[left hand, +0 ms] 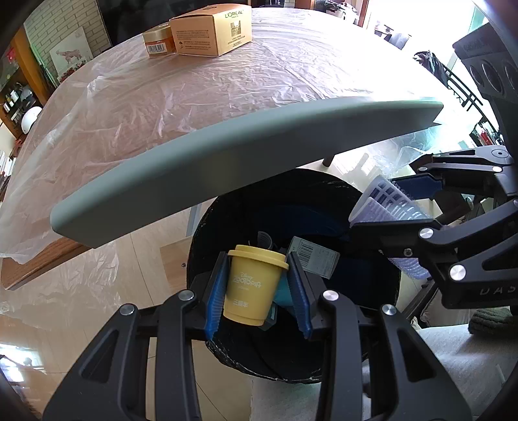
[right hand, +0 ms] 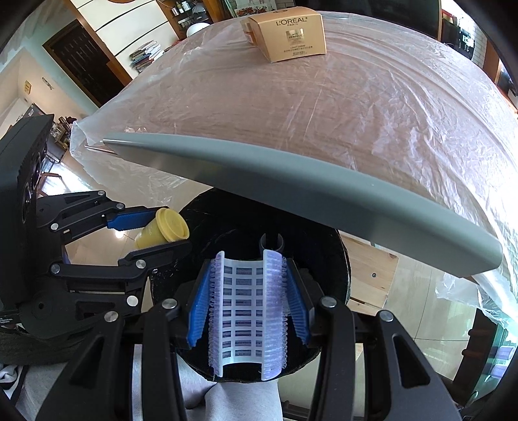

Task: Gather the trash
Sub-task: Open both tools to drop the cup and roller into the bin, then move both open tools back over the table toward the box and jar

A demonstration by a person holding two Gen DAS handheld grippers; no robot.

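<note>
Nearest the left wrist camera, the left gripper (left hand: 257, 288) has its blue pads clamped on the sides of a small yellow cup (left hand: 254, 286) with a lid, held upright over the mouth of the black bin (left hand: 207, 226) below. The cup looks like light, stiff plastic with smooth walls, so it could slip if squeezed only lightly; the grip across the middle of the body, under the lid's rim, seems a sound place to hold it, since the rim would catch on the pads

Nearest the right wrist camera, the right gripper (right hand: 247, 311) is closed on a pale lilac hair roller (right hand: 247, 311), an open curved shell with a grid of slots and bristly strips along both long edges. It lies lengthwise between the pads, also above the bin. It looks very light and springy, likely to flex under pressure, and the bristles may cling to the pads when let go; holding it by the two bristled edges, as here, seems the only firm purchase

Inside the bin lie a card with a barcode (left hand: 312, 259) and some dark blue items, hard to make out

Beyond the bin the grey edge of a table (left hand: 226, 162) crosses both views, its top covered by a crinkled clear plastic sheet (left hand: 194, 97). At the far end stand a gold box (left hand: 212, 29) and, beside it, a small amber jar (left hand: 160, 42), well apart from both grippers
</note>
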